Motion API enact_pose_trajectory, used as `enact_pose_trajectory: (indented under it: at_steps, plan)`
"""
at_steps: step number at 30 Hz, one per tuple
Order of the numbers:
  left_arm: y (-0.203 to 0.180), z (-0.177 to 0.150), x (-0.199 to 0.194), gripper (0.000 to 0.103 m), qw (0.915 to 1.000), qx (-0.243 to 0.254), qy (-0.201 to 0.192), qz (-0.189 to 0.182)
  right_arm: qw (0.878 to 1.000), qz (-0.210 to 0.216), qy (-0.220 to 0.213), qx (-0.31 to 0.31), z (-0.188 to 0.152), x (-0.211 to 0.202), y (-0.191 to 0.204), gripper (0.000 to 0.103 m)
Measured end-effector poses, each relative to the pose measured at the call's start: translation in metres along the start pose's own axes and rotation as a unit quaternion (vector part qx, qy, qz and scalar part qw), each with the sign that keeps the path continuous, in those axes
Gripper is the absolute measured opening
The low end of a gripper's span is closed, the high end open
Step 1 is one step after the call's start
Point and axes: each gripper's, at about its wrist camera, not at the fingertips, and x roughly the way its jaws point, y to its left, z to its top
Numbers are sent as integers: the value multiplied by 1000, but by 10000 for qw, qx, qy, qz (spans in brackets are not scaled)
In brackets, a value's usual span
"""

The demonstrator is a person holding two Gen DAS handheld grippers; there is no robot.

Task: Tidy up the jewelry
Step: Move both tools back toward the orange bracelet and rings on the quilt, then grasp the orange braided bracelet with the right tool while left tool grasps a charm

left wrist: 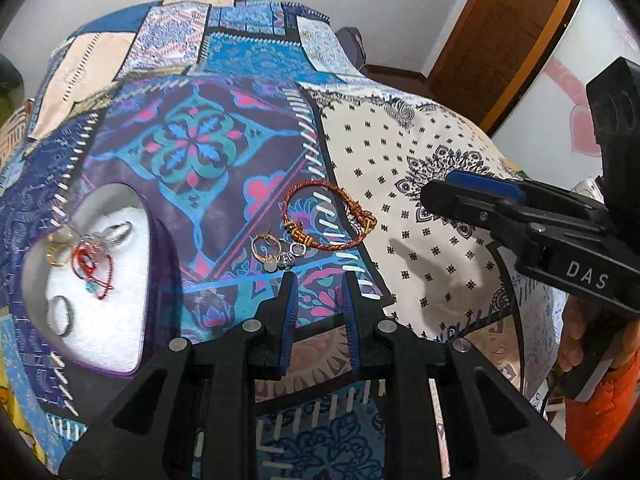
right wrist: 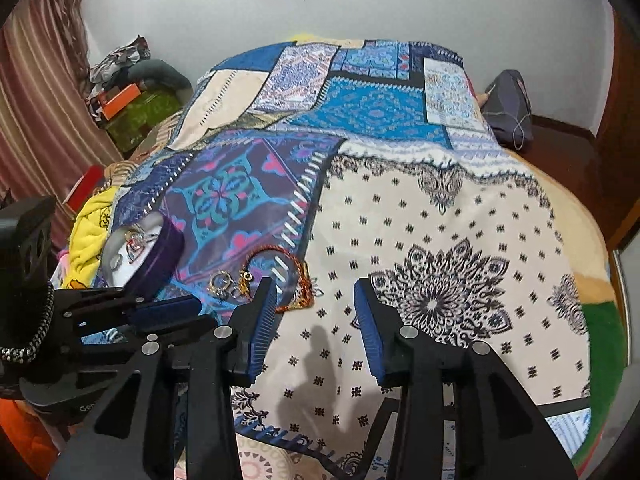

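Note:
A purple heart-shaped jewelry box [left wrist: 156,280] with a white lining lies on the patchwork bedspread; it holds a red cord piece [left wrist: 94,264] and several rings. It also shows in the right wrist view [right wrist: 160,256]. A red-and-gold braided bracelet [left wrist: 328,216] lies on the spread to its right, also in the right wrist view [right wrist: 298,276]. A small cluster of rings and earrings [left wrist: 276,252] lies just beyond my left gripper [left wrist: 318,280], which is open and empty. My right gripper [right wrist: 316,286] is open and empty, right of the bracelet; in the left wrist view [left wrist: 452,192] it hovers at the right.
The patchwork bedspread [right wrist: 420,220] covers the whole bed. A grey bag [right wrist: 508,108] lies at the far right corner. Yellow cloth [right wrist: 88,236], boxes and a curtain are left of the bed. A wooden door [left wrist: 500,40] stands at the right.

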Motion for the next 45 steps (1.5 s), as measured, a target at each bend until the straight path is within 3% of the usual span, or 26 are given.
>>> enact_pose_trajectory:
  at_steps: [10,17,21,25,27,36,43,45]
  plan:
    - [11,10,16,21,9996,-203,12,211,9997,142,184,-64,-6,13,0,37]
    - [6,13,23,21,9990,23,-64,451,9993,202,298,-52,-7,23,-2,37]
    - [5,12,24,8,9980,107,-104,613,9988,245,423,-73,-8,30,-2,37]
    - [10,11,20,8,9983,51,-149,564,9981,316,529,-85,-7,38,1,38]
    - [12,10,16,8,9982,41,-197,564,9978,295,578,-94,-5,42,4,48]
    - [17,8,2,8,9984,-39,-387,409,9956,223,737,-543,-5,59,22,53]
    - [17,10,-4,8,9982,-79,-488,347,9954,132,616,-723,-6,63,27,52]
    - [16,11,-5,8,9981,-74,-506,333,9956,134,562,-741,-6,63,28,46]
